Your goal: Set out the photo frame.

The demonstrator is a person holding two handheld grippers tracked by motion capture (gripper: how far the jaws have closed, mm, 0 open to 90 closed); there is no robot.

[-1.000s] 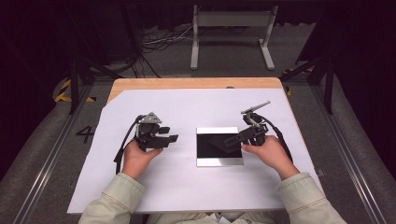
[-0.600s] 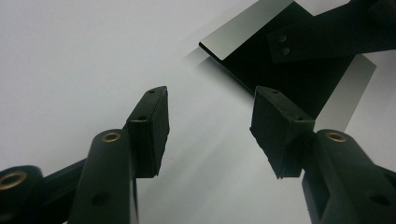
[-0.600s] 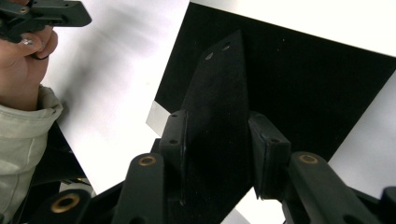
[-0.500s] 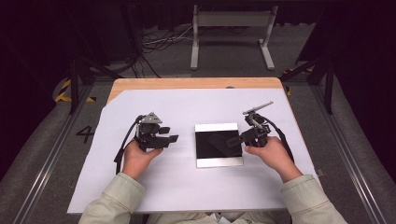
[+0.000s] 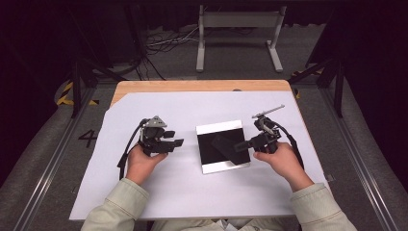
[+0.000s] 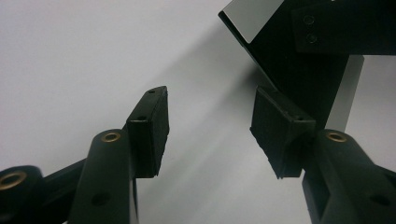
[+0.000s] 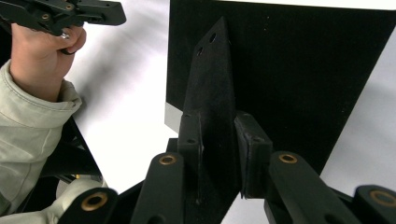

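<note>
Grasping step: right gripper just closing, pads now clamped on a flat black plate over the black square panel. Left gripper left of the panel, jaws apart, empty. Next: lifting the plate clear without dragging the panel.

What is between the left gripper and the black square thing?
Nothing but bare white sheet lies between the left gripper and the black panel, as the high view shows.
</note>
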